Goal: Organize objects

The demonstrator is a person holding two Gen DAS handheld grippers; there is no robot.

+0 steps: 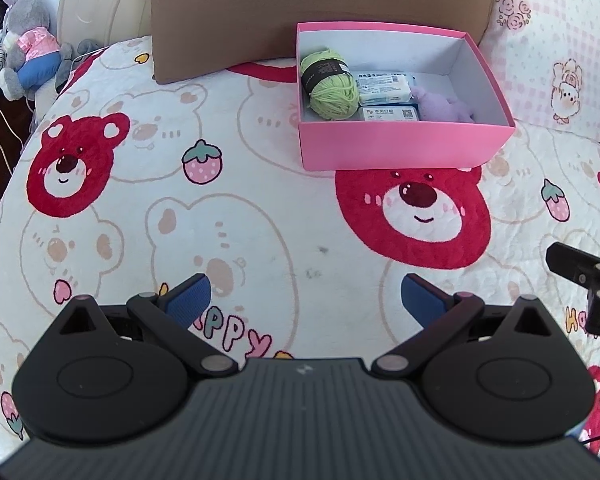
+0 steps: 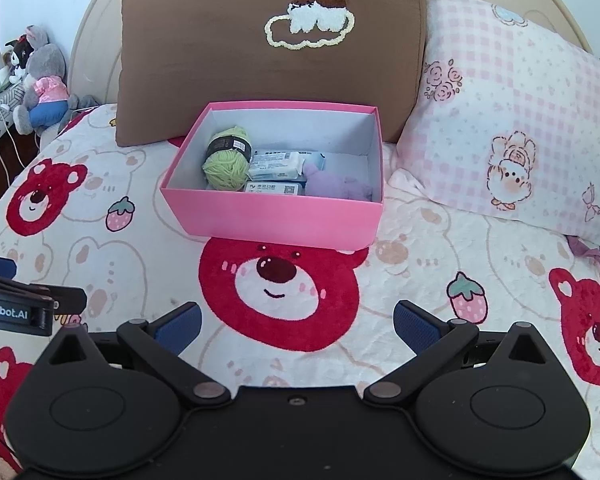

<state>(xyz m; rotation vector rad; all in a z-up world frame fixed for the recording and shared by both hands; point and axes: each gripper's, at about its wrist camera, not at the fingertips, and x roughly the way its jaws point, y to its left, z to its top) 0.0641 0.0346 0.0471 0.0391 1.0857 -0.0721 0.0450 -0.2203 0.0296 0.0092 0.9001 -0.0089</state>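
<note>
Blue-padded fingers of the left hand-held gripper are spread wide over the bear-print bedspread with nothing between them; the right hand-held gripper hovers beside it, equally wide and empty.

Ahead of both sits the pink box on the bed, its back edge close to the brown cushion. Inside it lie a green yarn ball at the left, two white wipe packets in the middle, and a soft lilac plush toy to the right. No loose item shows on the bedspread near the grippers, so the sorting looks largely done.

The risk from here, as I judge it: the box rests on a soft, yielding quilt, so a push on its rim could tip or slide it. The pink checked pillow lies just right of it.
</note>
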